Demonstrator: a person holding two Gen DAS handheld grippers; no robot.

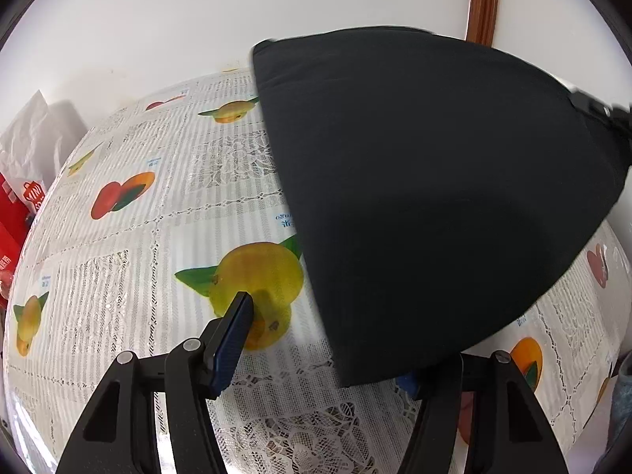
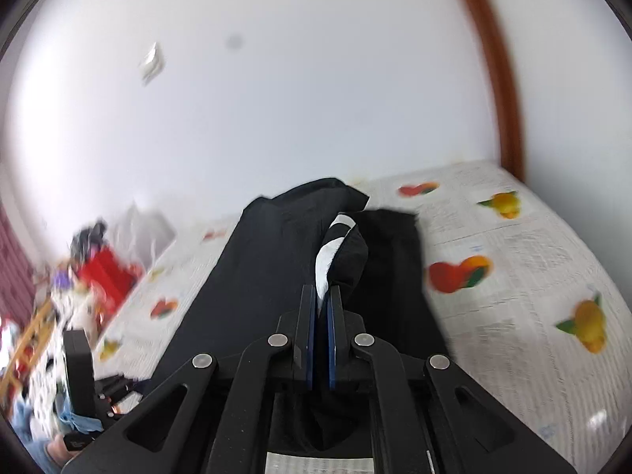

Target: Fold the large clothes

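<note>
A large black garment [image 1: 434,197] is lifted off the table and hangs like a sheet in the left wrist view. My left gripper [image 1: 328,339] is open; its left finger [image 1: 233,335] shows over a printed yellow fruit, and its right finger is hidden behind the cloth's lower edge. In the right wrist view the black garment [image 2: 268,268] stretches away over the table, with a white patch near the fingers. My right gripper [image 2: 320,296] is shut on a bunched fold of the garment. The left gripper [image 2: 79,375] also shows at the lower left there.
The table [image 1: 138,237] carries a lace cloth printed with fruit. A white bag [image 1: 35,138] and red boxes [image 1: 12,213] stand at its left end. A white wall and a brown wooden door frame [image 1: 484,0] lie behind. Clutter [image 2: 59,296] sits beyond the table's left side.
</note>
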